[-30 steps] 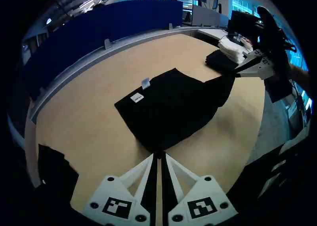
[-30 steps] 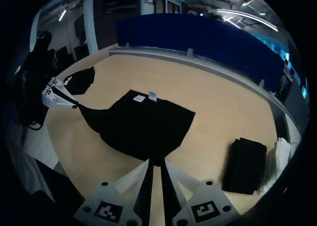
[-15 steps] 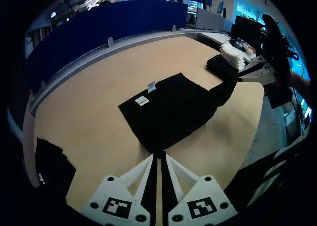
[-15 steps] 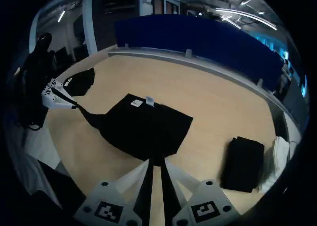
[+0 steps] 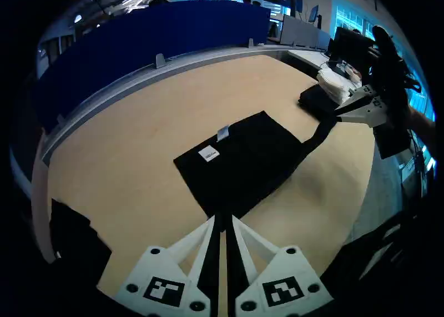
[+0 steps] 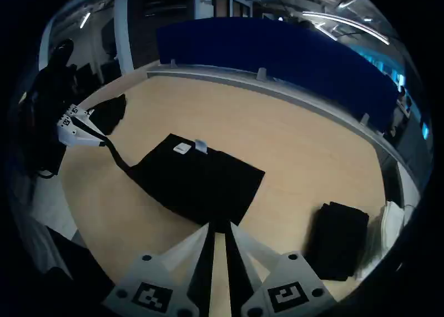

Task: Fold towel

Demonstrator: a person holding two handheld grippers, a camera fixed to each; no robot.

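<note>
Pale wood table [image 5: 139,150]: black towel [image 5: 244,161] mid-top; black folded stack [image 6: 338,239] beside white stack [image 6: 388,222]; dark cloth [image 6: 108,111] near edge.

White fingers [image 5: 166,266], black square markers [image 5: 164,292], dark screws [image 5: 131,288]

The towel [image 5: 244,161] is black, matt cloth, soft and limp, with a small white label [image 5: 210,154] of paper or woven stuff, and it lies on a counter [image 5: 127,150] of pale, wood-look board, smooth with a faint sheen. The left claw [image 5: 223,220] and the right claw [image 6: 220,228] are hard, smooth, matt white plastic with printed black-and-white squares. The blue partition [image 5: 150,34] looks matt and cloth-covered, and the black pile [image 6: 338,239] and white pile [image 6: 388,222] look like folded cloth.
</note>
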